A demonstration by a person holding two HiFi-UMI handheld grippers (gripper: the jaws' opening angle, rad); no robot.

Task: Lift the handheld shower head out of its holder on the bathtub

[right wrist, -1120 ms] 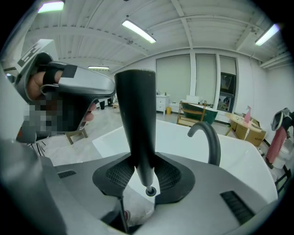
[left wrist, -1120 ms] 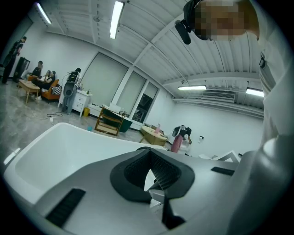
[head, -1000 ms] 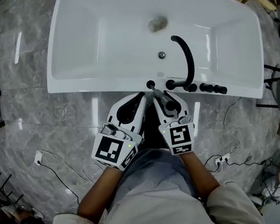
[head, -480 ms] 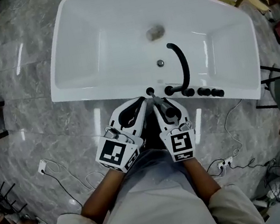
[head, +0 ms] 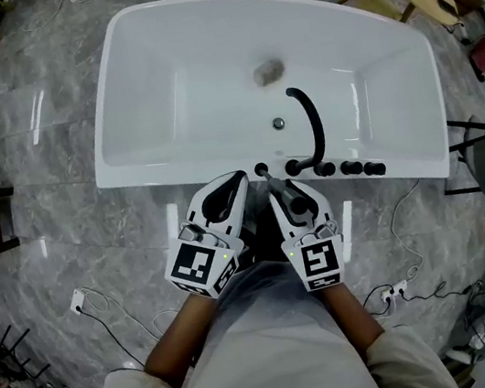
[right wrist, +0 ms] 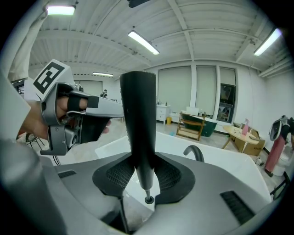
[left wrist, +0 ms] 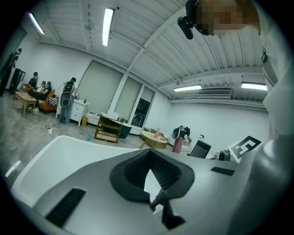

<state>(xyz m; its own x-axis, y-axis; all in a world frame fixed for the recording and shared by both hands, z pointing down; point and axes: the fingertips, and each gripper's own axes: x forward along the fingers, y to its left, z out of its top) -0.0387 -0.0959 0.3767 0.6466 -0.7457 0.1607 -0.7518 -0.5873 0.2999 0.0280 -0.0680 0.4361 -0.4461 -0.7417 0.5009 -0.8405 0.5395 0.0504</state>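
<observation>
Currently we clamp the black shower head [right wrist: 138, 114] in the right gripper [right wrist: 146, 172], tip just above its holder [right wrist: 149, 200] on the bathtub's [head: 158, 82] near rim, left gripper [left wrist: 150, 160] closed, empty.

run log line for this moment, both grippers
right gripper: jaws shut on upright black handheld shower head | left gripper: jaws shut, empty | white bathtub: small black holder on near rim

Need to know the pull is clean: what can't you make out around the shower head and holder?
Right gripper view: whether the shower head hangs clear of the holder; too small, crowded by the right gripper.
Head view: shower head mostly hidden under that gripper; holder just a dot.
</observation>
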